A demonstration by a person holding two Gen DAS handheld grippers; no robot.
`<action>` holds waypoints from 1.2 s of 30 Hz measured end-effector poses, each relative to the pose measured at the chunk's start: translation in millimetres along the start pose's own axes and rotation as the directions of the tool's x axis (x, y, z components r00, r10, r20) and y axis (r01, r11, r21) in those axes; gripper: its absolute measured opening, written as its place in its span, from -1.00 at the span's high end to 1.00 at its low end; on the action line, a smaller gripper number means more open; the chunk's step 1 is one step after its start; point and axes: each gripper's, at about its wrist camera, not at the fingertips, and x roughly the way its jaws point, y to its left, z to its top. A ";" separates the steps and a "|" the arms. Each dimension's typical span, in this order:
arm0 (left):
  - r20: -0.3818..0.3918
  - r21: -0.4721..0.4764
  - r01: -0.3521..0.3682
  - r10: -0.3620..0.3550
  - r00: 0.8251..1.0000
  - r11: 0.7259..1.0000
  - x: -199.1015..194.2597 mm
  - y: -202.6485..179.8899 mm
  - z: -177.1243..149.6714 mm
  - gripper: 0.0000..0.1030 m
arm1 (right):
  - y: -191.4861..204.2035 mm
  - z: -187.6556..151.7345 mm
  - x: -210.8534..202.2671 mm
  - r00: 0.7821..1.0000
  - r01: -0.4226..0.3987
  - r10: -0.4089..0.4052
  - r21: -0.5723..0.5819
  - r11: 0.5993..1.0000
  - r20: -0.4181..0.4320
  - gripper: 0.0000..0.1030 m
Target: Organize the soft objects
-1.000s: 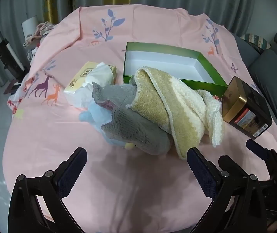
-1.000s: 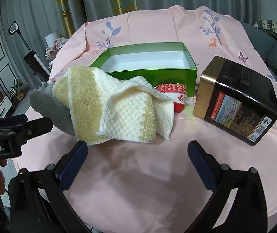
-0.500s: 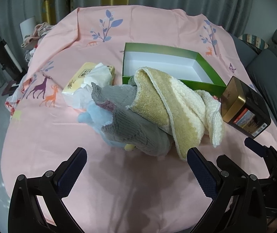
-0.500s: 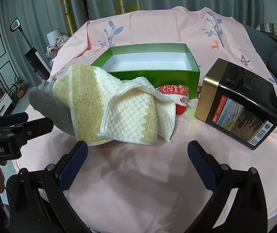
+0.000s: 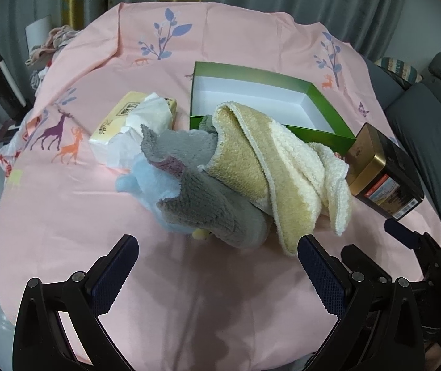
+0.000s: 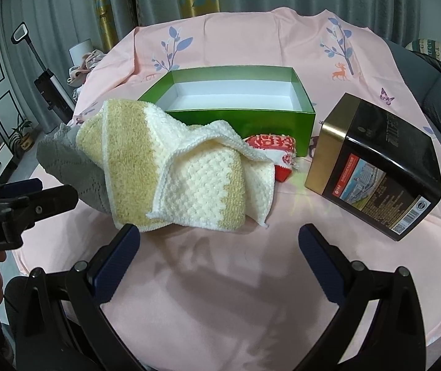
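Both claws, left (image 5: 217,266) and right (image 6: 219,256), gape empty before one towel (image 6: 171,170) heaped on grey cloth (image 5: 208,198), beside one green box (image 6: 236,120), one tin (image 6: 378,167) and one tissue pack (image 5: 128,123) on the table (image 6: 220,278).

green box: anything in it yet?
Empty as far as visible. The green box shows bare white floor in both views; the yellow towel lies outside, in front.

Both wrist views look forward and down across the pink-clothed table (image 5: 66,216) from its near edge. The left view sits left of the right one; both share the green box (image 5: 328,114) (image 6: 239,123) and yellow towel (image 5: 251,167) (image 6: 134,154).
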 end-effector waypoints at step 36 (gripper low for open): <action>0.110 -0.024 0.176 -0.172 0.979 0.984 -26.7 14.6 11.5 -0.99 | -9.0 -3.8 -8.8 0.989 -0.142 0.139 0.042 0.989 0.049 -0.99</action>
